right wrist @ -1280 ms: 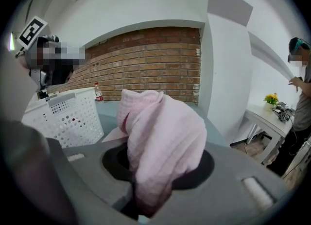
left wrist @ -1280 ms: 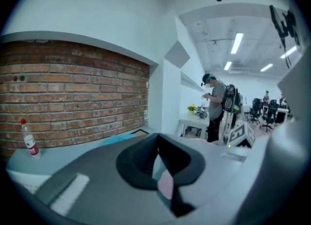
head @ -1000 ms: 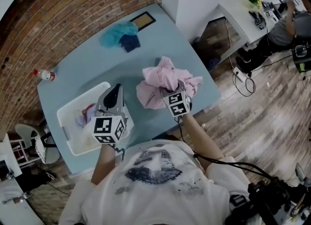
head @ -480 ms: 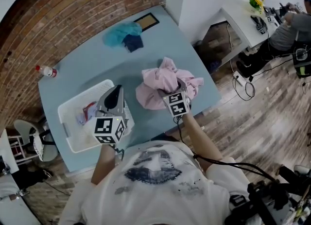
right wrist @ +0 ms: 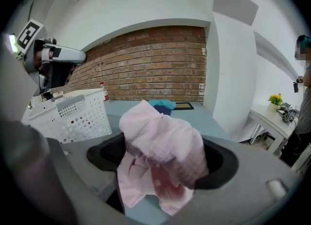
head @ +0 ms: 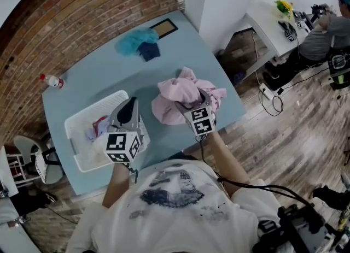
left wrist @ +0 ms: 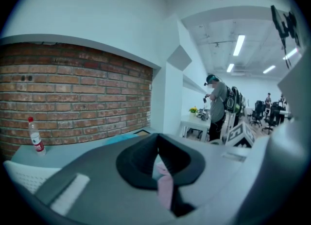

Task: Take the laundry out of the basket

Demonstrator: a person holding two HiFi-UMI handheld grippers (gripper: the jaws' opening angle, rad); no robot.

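Dropping the crumpled pink fabric garment onto the pale blue table, just right of the white perforated plastic basket, with the right gripper jaws just swung wide and cloth lying loose between them. Leaves a small red-white-and-blue bundle of laundry down in the basket, just beside the left gripper (jaws pinched together on nothing). Reckon on going in from that nearer side next.

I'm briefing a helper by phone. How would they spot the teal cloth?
On the blue table, look at the far end by the brick wall. A crumpled teal cloth lies there against a smaller dark blue cloth, near a flat frame. It is the only bright teal heap; the nearer pink laundry is much bigger.
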